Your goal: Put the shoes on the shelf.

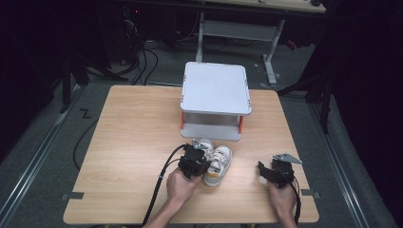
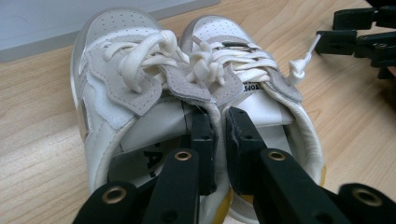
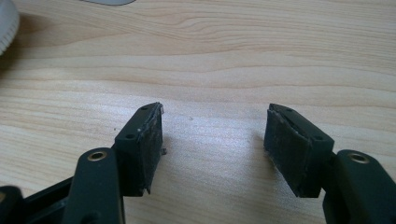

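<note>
Left gripper pinches the inner collars of 2 small shoes together; light, soft, floppy; right gripper, at 3 o'clock, gapes.

My left gripper pinches the touching inner collars of two small white sneakers, one jaw inside each shoe. They sit side by side on the wooden table, laces tied, toes toward a grey shelf base.

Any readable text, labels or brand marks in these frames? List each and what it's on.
"TOPS": partial print, cut off by the laces, on the tongue label of the right-hand shoe in the left gripper view.
"A": one dark letter on the insole of the left-hand shoe; the rest is hidden.
Nothing else readable.
</note>
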Demonstrator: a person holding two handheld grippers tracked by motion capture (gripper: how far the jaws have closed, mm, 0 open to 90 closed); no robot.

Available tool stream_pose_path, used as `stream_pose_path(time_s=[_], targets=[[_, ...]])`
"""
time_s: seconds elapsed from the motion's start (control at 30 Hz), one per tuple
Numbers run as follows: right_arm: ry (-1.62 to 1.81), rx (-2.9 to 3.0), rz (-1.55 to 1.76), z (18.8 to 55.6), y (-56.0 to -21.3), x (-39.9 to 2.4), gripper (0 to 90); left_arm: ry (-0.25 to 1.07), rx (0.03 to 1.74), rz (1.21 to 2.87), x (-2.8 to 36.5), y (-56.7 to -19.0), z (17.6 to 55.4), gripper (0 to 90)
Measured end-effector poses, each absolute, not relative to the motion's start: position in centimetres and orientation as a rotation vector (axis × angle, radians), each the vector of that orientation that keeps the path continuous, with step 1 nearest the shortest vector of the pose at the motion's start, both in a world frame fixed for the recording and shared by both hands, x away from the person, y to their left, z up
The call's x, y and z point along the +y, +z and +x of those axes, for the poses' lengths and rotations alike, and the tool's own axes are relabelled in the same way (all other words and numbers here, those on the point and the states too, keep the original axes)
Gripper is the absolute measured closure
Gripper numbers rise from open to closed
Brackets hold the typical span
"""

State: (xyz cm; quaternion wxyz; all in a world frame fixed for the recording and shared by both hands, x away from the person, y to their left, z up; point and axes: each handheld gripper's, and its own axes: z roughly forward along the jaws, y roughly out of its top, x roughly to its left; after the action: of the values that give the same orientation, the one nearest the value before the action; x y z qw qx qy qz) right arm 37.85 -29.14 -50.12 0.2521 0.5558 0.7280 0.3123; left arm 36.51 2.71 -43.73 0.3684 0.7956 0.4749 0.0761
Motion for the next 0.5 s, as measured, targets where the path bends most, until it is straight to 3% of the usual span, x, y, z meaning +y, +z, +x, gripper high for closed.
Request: stream_pose_path(time_s=[0.1, 0.2, 0.27, 0.3, 0.5], targets=[[0.852, 1.982, 1.507, 37.8, -50.1, -29.1, 39.7, 0.203, 1.206, 2.041, 3.1, -43.3, 36.5, 82.5], [0.855, 1.971, 1.502, 37.8, -50.1, -29.0, 51.0, 0.211, 1.202, 2.040, 3.5, -42.8, 36.9, 82.5], [0.857, 1.972, 1.499, 37.8, -50.1, -29.1, 53.8, 0.209, 1.206, 2.029, 3.6, -42.7, 37.0, 82.6], [0.870, 1.989, 1.491, 37.8, -50.0, -29.1, 61.1, 0.208, 1.208, 2.027, 3.8, -42.6, 37.3, 82.6], [0.956, 2.047, 1.491, 37.9, -49.1, -28.9, 70.3, 0.229, 1.205, 2.032, 3.8, -42.3, 38.1, 82.6]])
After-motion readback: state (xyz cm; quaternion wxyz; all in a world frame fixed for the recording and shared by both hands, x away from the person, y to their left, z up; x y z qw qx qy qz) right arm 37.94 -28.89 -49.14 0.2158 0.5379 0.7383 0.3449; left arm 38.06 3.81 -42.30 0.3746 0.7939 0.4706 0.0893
